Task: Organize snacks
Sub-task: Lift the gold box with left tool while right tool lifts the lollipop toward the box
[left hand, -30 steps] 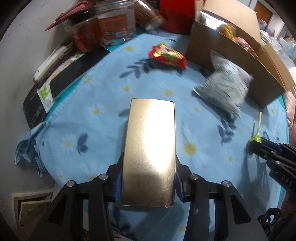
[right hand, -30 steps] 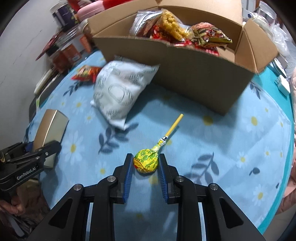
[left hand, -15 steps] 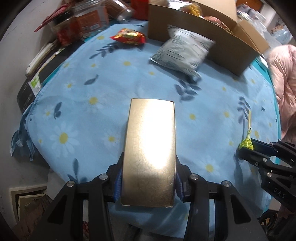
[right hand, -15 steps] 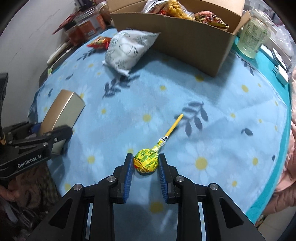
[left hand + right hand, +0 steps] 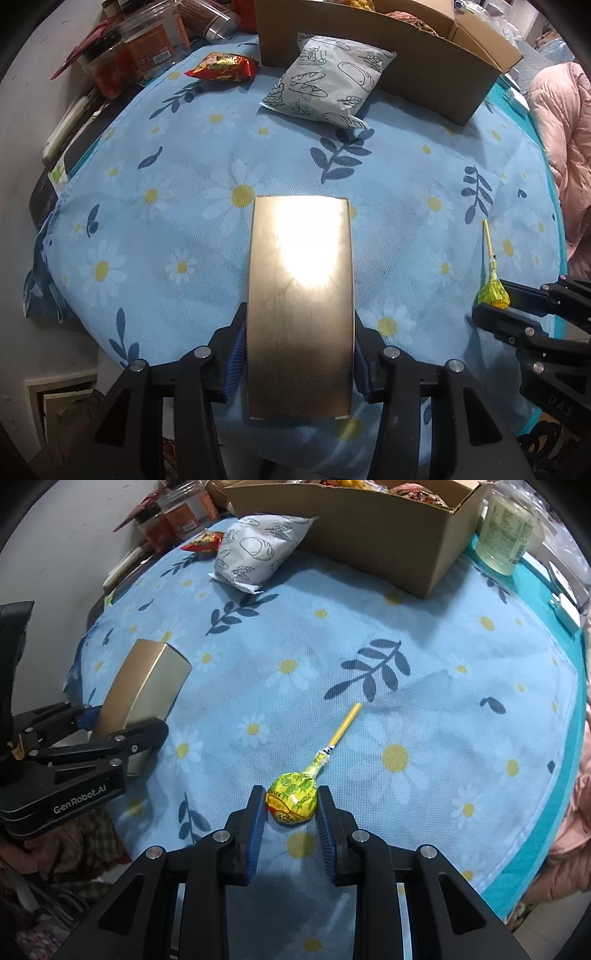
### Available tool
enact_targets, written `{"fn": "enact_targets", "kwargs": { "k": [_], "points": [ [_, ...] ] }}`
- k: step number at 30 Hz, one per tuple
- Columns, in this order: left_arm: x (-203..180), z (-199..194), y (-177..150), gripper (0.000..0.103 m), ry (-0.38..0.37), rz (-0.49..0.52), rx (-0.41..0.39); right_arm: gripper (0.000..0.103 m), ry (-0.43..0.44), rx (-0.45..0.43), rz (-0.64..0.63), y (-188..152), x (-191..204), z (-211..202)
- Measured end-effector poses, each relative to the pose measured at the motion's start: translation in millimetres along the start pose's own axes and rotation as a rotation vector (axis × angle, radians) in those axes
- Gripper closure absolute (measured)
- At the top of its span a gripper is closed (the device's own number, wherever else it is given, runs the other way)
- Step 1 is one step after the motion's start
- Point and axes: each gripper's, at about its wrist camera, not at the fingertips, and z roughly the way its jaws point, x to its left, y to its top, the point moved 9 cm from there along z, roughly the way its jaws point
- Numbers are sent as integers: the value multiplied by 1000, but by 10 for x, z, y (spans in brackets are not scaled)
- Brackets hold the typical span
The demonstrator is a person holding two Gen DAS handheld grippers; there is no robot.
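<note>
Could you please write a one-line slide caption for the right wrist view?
Right gripper, jaws opening, with a yellow-wrapped lollipop between them above the blue daisy-print tablecloth.

Left tool [image 5: 299, 350] seen at bottom centre of left wrist view, pointed steeply down, jaws opening. Right tool [image 5: 291, 812] seen at bottom centre of right wrist view, likewise angled, jaws opening.

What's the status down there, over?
Left tool opening, gold box between its pads. Right tool opening around lollipop. Carton at far side; bread bag leans against it.
</note>
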Motion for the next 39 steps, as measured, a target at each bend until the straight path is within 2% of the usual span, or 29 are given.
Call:
{"fn": "enact_targets", "kwargs": {
  "k": [4, 8, 10, 12, 16, 20, 27, 39],
  "points": [
    [8, 30, 57, 51, 4, -9, 4, 63, 13, -1, 9, 22, 29, 17],
    [38, 55, 225, 49, 1, -19, 0, 63, -5, -10, 14, 32, 28, 31],
    [96, 81, 259, 49, -4, -29, -9, 67, -25, -9, 7, 22, 23, 36],
    [139, 68, 244, 59, -6, -21, -21, 76, -76, 1, -14, 29, 21, 45],
    [205, 49, 231, 60, -21, -39, -7, 77, -48, 14, -5, 40, 30, 37],
    [188, -8, 208, 60, -61, -68, 13, 77, -28, 21, -62, 52, 125, 18],
    [134, -155, 136, 60, -74, -73, 16, 77, 19, 15, -93, 19, 255, -40],
    [39, -537, 34, 60, -86, -123, -21, 77, 86, -18, -130, -64, 396, -308]
  ]
}}
